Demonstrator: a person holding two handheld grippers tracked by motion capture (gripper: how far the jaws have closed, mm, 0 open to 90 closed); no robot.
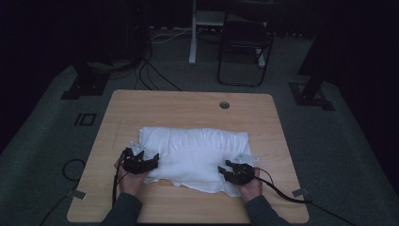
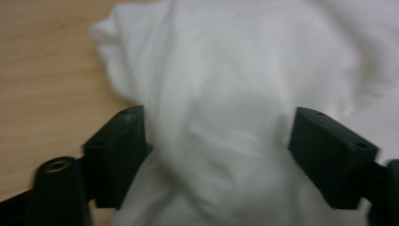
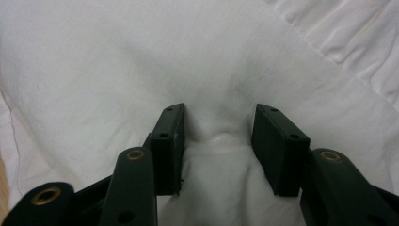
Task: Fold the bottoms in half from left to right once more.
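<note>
**A:** Pillow (image 1: 195, 153) first: where does it sit against the jaws?

**B:** In the left gripper view its white cloth bulges up between the two black jaws, which stand wide apart. They look spread, with the fabric loose between them, not pinched. The left gripper (image 1: 149, 162) is at the pillow's near left corner.

**A:** And the other side?

**B:** The right gripper (image 1: 224, 170) has its jaws partway closed on a ridge of fabric. In the right gripper view the cloth puckers and folds inward between the pads, so I read that as a grip on the pillow's near right edge.

**A:** So how should the step go?

**B:** My judgement: the work is seating the pillow in its case or squaring it up. The right side should hold firm as the anchor. The left should take a deeper bite of cloth past the corner before closing, so it catches case and filling together, not a thin skin that slips free.

**A:** Hand poses?

**B:** In the high view both forearms come in from the near edge of the table (image 1: 141, 108), hands low and roughly level with each other, each gripper angled inward toward the pillow's middle, cables trailing back over the wood.
</note>
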